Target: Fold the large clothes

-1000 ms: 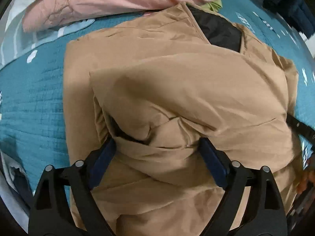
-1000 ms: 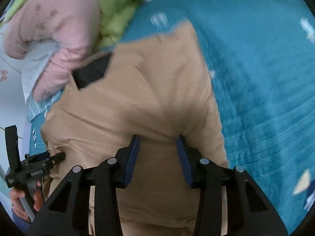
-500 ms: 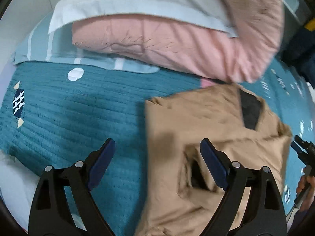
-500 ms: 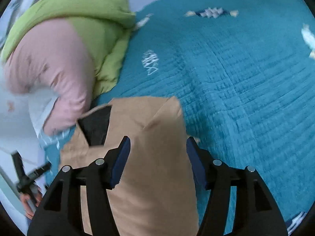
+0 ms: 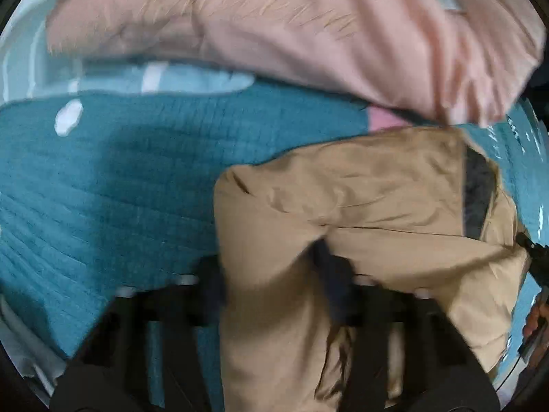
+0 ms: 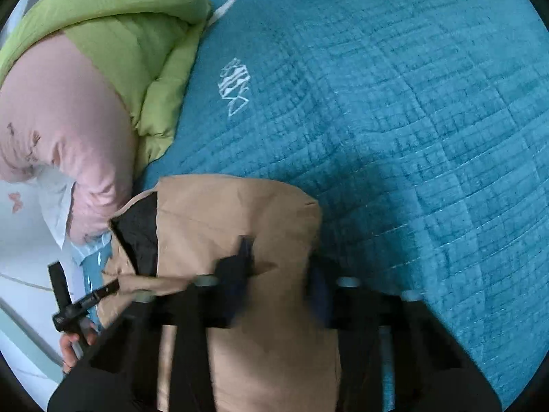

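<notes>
Blur smears the lower part of the left wrist view, where the left gripper [image 5: 274, 285] reaches over a tan jacket [image 5: 360, 213] lying folded on a teal quilt [image 5: 113, 185]. Its two dark fingers are streaked by motion; one sits at the jacket's left edge and the other presses into a crease in the tan cloth, with a band of fabric between them, but whether the tongs are pinching that band or merely straddling it cannot be told. A black lining patch [image 5: 475, 199] shows at the jacket's far right corner. Beyond the jacket lies a pink duvet [image 5: 291, 34] over a pale striped pillow [image 5: 171, 79]. At the right rim the other tool's tip and a hand are just visible. In the right wrist view, the right gripper [image 6: 279, 285] hangs over the same jacket [image 6: 219, 219], one finger over the tan cloth and the other at its right edge; the blur again hides whether the tongs are gripping. A green comforter [image 6: 130, 34] and the pink duvet [image 6: 58, 110] are heaped at the upper left, the quilt [image 6: 394, 110] filling the rest.
</notes>
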